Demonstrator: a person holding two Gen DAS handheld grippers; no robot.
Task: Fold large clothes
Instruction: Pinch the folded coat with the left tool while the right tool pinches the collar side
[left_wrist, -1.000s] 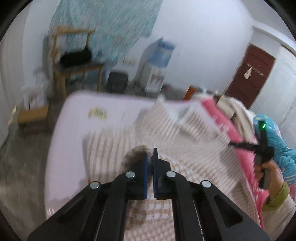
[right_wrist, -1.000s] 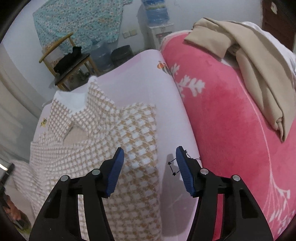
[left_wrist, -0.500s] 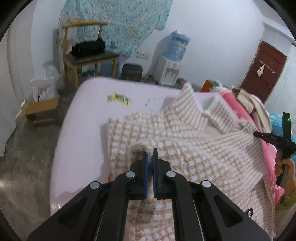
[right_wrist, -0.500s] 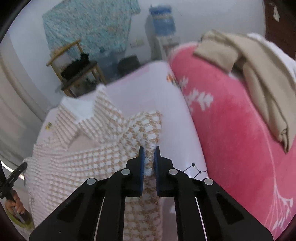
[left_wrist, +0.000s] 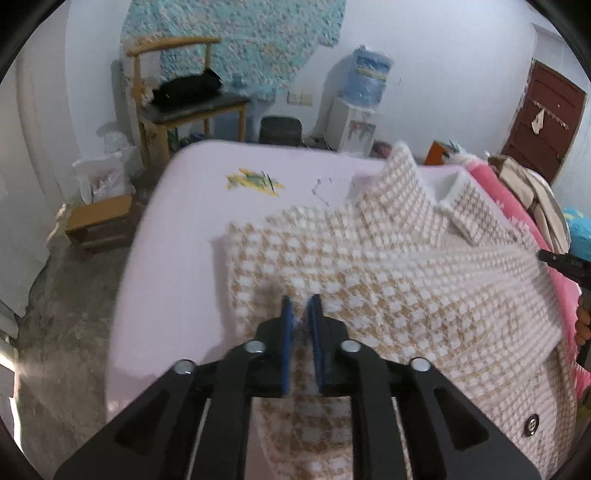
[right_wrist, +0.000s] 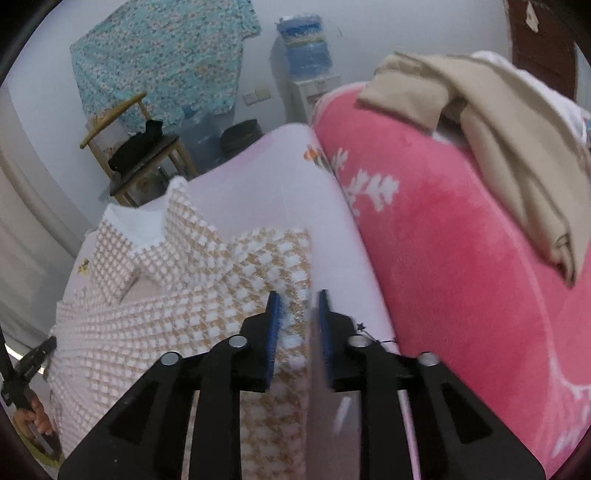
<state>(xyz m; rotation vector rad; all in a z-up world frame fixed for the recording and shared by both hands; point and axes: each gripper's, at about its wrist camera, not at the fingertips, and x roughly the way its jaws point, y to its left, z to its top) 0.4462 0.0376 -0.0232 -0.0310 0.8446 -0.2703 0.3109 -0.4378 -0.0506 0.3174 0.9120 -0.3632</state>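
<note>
Bed (left_wrist: 177, 258): checked coat (left_wrist: 406, 280) flat, collar twd far wall.

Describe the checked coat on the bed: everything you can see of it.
The checked coat is a thick, fuzzy tan-and-white houndstooth garment with a raised collar, white lining and a dark button near its hem. It lies spread across the pale pink sheet, its far edge beside the pink blanket. The left gripper and right gripper each pinch a fold of it.
</note>
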